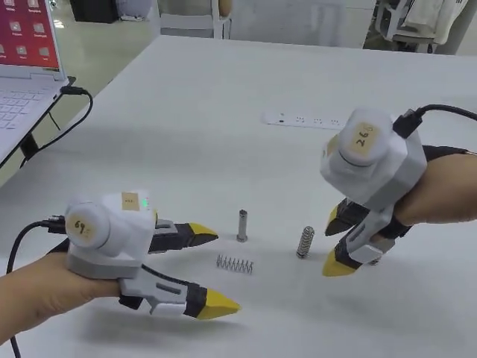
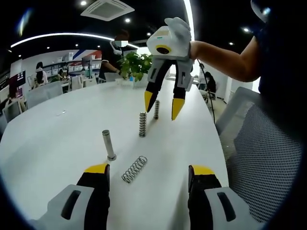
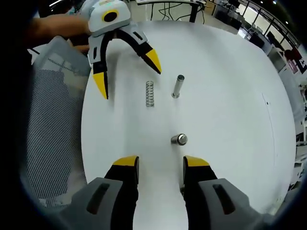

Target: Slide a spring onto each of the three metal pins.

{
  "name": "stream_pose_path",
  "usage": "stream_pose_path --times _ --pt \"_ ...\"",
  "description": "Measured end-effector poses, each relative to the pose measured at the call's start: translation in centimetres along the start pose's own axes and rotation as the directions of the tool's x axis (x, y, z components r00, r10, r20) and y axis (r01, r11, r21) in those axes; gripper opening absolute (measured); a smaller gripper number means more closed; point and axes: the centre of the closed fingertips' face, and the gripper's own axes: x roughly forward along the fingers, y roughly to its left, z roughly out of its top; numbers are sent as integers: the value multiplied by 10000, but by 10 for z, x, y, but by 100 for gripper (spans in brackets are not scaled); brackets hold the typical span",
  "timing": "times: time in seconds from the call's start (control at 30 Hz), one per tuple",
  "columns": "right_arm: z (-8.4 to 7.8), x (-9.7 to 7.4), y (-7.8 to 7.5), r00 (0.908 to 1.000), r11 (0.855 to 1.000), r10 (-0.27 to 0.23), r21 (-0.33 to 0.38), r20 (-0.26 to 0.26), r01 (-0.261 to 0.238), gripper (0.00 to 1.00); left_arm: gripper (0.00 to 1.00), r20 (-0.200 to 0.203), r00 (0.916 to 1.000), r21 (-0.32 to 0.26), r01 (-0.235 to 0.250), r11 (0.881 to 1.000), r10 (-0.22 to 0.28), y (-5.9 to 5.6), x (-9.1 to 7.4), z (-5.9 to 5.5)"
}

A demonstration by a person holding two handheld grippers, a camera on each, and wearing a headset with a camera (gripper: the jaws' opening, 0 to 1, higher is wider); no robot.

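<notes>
Worktop (image 1: 223,112): smooth, matte white, rounded edge.

Left gripper (image 1: 218,268): grey-white plastic body, black jaws with pointed yellow tips. Jaws spread wide and holding nothing, the tips just short of the bare pin (image 1: 242,225) on the person's left.

Right gripper (image 1: 332,242): same build, jaws parted and empty. It hangs tips-down to the right of the bare pin.

Bare pin: a plain metal cylinder, upright on a small flared foot.

Sprung pin (image 1: 305,242): upright to the right of the bare pin, just beside the right gripper's tips, with a wire coil sleeved over it.

In the left gripper view, a second coiled post (image 2: 156,109) stands farther from the bare pin.

Loose spring (image 1: 235,264): a thin steel coil lying flat, just in front of the bare pin.
</notes>
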Motion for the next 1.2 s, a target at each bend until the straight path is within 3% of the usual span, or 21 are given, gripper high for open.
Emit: stream_pose_path --times 0.63,1.2 --pt "-4 -15 9 9991 9995 -232 199 346 225 36 48 -530 9983 376 277 9989 -256 15 12 -11" --pt "-6 -20 24 9959 9976 105 672 895 -166 36 29 -703 9967 752 466 9961 -413 17 17 -16"
